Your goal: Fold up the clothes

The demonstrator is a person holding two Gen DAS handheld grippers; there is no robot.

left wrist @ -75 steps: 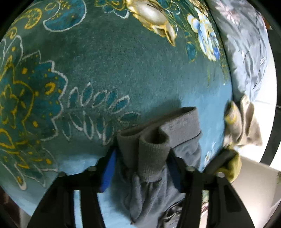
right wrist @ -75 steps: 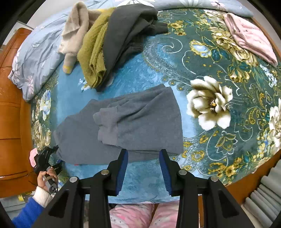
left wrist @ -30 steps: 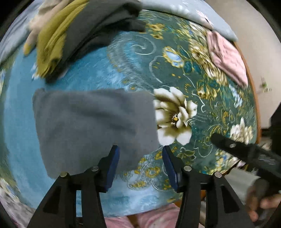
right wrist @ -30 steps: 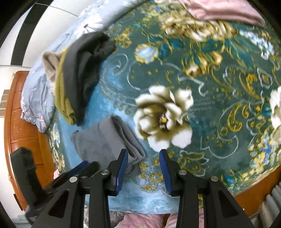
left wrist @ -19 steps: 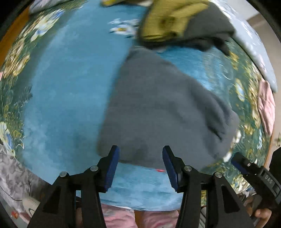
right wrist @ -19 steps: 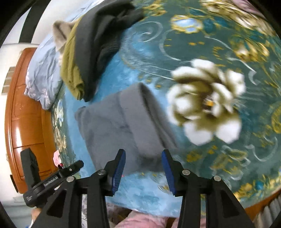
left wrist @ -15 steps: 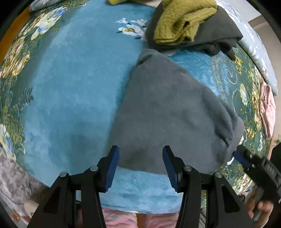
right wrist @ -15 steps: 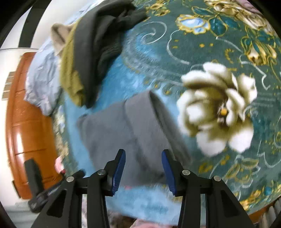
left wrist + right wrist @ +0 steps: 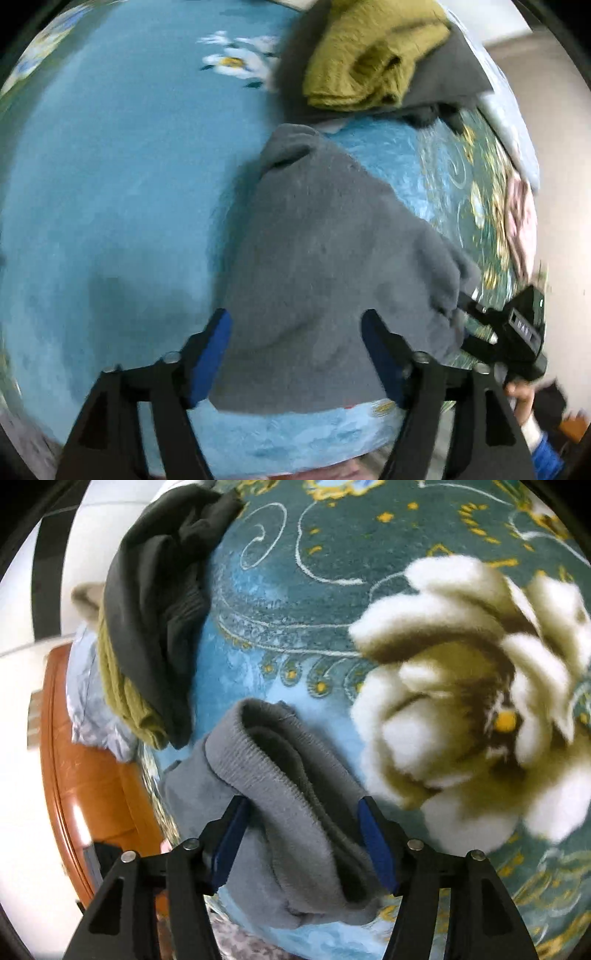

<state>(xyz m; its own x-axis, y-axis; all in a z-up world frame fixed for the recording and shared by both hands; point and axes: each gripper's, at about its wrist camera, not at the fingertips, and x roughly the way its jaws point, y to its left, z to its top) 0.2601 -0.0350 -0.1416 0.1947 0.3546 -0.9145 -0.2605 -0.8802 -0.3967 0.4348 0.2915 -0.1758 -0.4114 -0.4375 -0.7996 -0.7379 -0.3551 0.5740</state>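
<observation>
A folded grey garment (image 9: 332, 258) lies on the blue flowered blanket (image 9: 110, 166). My left gripper (image 9: 295, 325) hangs open just over the garment's near edge, with grey cloth showing between its blue pads (image 9: 210, 350). In the right wrist view the garment's ribbed, doubled end (image 9: 288, 782) lies between the fingers of my open right gripper (image 9: 303, 808), which straddles it without pinching. The left wrist view also shows the right gripper (image 9: 513, 332) at the garment's far right corner, held by a hand (image 9: 522, 398).
A pile of clothes sits beyond the garment: an olive knit (image 9: 369, 62) on a dark grey piece (image 9: 443, 85). A pink garment (image 9: 521, 221) lies at the right. A wooden headboard (image 9: 74, 757) borders the bed; a large white flower (image 9: 480, 701) marks the blanket.
Both grippers have dropped closer to the grey garment, and their jaws stand wider. The right gripper now straddles the ribbed end; the left sits over the opposite edge.
</observation>
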